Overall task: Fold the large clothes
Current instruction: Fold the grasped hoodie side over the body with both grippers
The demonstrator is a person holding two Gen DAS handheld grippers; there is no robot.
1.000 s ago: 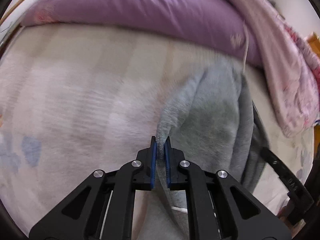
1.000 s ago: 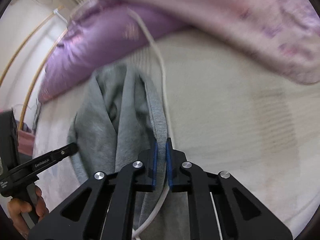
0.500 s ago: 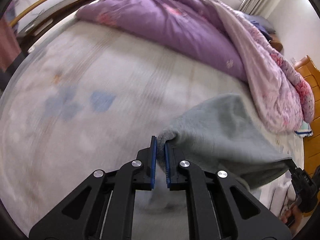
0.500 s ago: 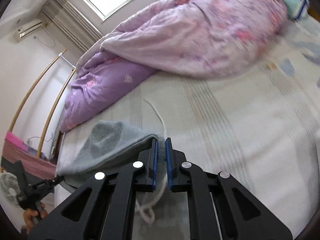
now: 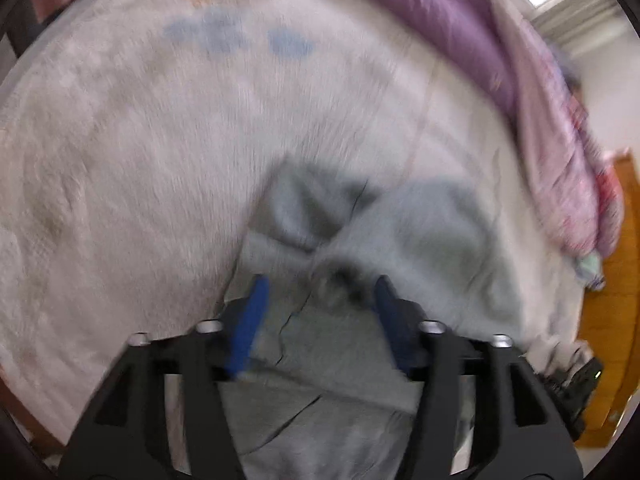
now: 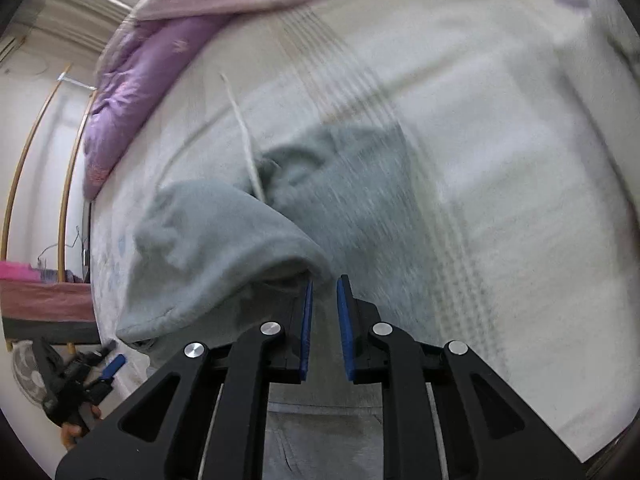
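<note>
Released, grey garment [image 5: 432, 232] lies near purple duvet [image 5: 460, 16].

No text, label, brand, number or sign can be read in either view. Motion blur smears both pictures, and the surfaces ahead of each hand-held gripper show only patterns, no lettering.
</note>
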